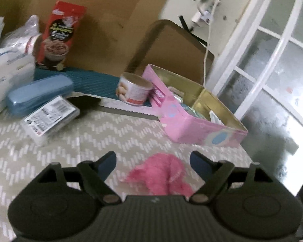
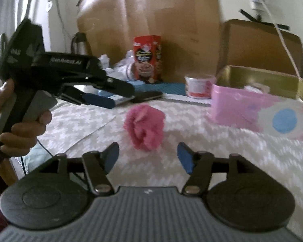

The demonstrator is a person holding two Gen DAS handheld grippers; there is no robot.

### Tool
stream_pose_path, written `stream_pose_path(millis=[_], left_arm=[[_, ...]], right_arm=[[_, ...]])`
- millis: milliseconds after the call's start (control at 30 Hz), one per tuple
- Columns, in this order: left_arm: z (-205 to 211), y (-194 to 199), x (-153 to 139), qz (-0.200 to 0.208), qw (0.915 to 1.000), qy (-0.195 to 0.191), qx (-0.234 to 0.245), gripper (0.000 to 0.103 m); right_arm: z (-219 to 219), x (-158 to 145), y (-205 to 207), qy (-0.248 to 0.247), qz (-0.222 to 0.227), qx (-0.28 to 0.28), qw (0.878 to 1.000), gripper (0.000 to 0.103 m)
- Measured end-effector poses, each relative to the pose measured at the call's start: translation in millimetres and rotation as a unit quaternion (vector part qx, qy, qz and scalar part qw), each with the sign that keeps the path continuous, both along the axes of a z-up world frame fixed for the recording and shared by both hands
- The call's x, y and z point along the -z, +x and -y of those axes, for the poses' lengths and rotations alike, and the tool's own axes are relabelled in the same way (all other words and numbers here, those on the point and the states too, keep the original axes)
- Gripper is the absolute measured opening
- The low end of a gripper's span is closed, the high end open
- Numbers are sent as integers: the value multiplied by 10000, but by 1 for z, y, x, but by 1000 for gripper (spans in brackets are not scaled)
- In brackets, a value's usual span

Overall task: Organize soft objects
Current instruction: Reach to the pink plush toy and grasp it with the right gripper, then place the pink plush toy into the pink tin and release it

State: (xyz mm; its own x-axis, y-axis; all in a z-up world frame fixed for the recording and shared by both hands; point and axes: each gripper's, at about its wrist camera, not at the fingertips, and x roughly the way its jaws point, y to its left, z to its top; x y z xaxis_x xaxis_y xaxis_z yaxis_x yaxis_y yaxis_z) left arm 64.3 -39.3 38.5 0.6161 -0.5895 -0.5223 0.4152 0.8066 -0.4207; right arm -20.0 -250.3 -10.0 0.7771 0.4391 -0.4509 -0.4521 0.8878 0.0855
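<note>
Both hand-held grippers, left [image 1: 153, 159] and right [image 2: 148, 153], are held wide and empty. The pink fluffy cloth [image 2: 144, 126] lies loose on the surface, near the pink tin [image 2: 252, 111]. Thin fluff could be pinched and dropped.

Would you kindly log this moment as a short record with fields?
surface: table under a grey chevron cloth
soft item: pink fluffy cloth, lying loose on the cloth
container: pink tin, lid off, some items inside
left gripper: open, empty, cloth just ahead
right gripper: open, empty
clutter: small can, red carton, blue case
</note>
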Motion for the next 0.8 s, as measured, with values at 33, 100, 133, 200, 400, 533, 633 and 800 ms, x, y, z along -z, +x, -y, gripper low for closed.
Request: stream_pose_path(millis=[33, 100, 133, 200, 400, 533, 633, 800], left_arm=[[5, 0, 1, -34, 10000, 67, 19, 83], [14, 0, 3, -96, 9998, 123, 97, 83], [18, -1, 5, -113, 9997, 159, 143, 80], [30, 0, 12, -241, 9989, 322, 246, 64], [47, 0, 10, -188, 9980, 378, 468, 48], [70, 15, -19, 217, 9961, 227, 830, 48], [104, 35, -37, 484, 9925, 228, 1098, 49], [182, 82, -43, 528, 9881, 362, 1400, 58]], right_arm=[[-3, 1, 5, -49, -13, -28, 10000, 69], [-10, 3, 18, -152, -84, -44, 9998, 69], [-13, 5, 25, -189, -141, -52, 9997, 69], [-17, 10, 38, -232, -336, -54, 9991, 66], [-10, 9, 39, -104, -106, 219, 9997, 40], [5, -12, 34, -188, 598, 700, 9956, 40], [28, -23, 44, -263, 941, 1132, 9888, 40], [77, -34, 91, -245, 956, 1874, 9773, 43]])
